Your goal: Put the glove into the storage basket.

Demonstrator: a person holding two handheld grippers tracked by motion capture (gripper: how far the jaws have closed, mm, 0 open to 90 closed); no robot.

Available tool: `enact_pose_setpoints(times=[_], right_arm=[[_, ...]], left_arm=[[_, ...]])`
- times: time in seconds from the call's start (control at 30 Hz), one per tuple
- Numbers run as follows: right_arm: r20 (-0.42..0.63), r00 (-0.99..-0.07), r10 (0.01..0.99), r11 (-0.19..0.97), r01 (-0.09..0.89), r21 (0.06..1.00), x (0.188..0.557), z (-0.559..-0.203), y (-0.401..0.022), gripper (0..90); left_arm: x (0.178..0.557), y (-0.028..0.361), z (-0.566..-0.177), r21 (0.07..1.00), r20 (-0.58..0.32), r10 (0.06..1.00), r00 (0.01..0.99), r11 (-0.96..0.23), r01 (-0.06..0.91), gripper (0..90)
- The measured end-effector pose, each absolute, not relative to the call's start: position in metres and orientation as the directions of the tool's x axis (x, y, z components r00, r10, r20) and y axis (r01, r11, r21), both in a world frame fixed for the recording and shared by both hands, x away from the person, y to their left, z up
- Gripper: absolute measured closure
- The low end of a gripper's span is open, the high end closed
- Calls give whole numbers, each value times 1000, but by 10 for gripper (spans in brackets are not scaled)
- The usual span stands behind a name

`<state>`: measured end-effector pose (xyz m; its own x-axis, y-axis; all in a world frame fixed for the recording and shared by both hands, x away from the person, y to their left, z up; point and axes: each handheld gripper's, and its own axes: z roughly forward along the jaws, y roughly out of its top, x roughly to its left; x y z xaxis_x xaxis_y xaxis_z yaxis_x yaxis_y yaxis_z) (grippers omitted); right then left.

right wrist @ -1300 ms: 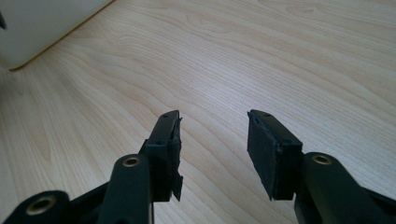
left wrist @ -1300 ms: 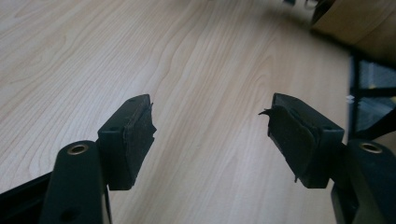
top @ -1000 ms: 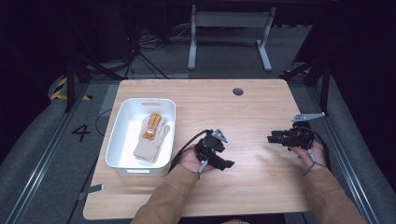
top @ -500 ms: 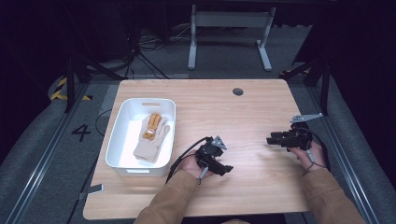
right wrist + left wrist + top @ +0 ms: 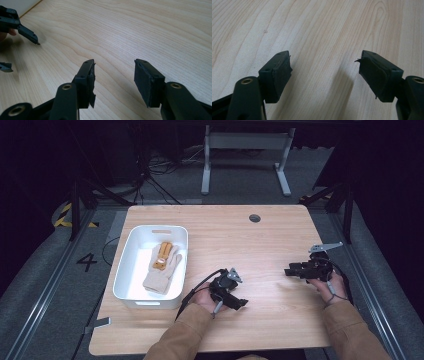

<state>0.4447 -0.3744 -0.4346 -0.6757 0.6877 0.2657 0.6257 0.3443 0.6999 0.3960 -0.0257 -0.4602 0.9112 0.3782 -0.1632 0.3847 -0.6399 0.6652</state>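
My left gripper point(image 5: 239, 300) rests low over the wooden table point(image 5: 270, 240) near its front, just right of the white bin point(image 5: 129, 265). Its jaws stand open in the left gripper view point(image 5: 324, 72), with bare wood between them. My right gripper point(image 5: 292, 270) sits at the table's right side, pointing left. It is open too, in the right gripper view point(image 5: 113, 77), and holds nothing. The left gripper's jaws point(image 5: 23, 28) show far off at the upper left of that view. A cream glove point(image 5: 161, 272) with an orange-tan piece point(image 5: 162, 254) on it lies in the bin.
A round cable hole point(image 5: 255, 218) sits near the table's far edge. Beyond the table stands a grey metal frame point(image 5: 245, 150) on dark floor. A "4" mark point(image 5: 86, 262) is on the floor at the left. Brown sleeves point(image 5: 345, 330) come in from the bottom.
My left gripper has drawn back toward the table's near edge and slightly right. The right gripper has hardly moved. The glove and bin are unchanged.
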Motion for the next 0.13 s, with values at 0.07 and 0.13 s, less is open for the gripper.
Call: enact_pose_setpoints(times=[0.07, 0.13], right_arm=[[265, -676, 688, 345, 626, 700, 445, -435, -374, 512], [263, -677, 687, 347, 625, 699, 445, -435, -374, 512]], left_arm=[[396, -25, -460, 666, -161, 378, 912, -640, 383, 263], [395, -25, -459, 672, -157, 376, 913, -636, 378, 262]])
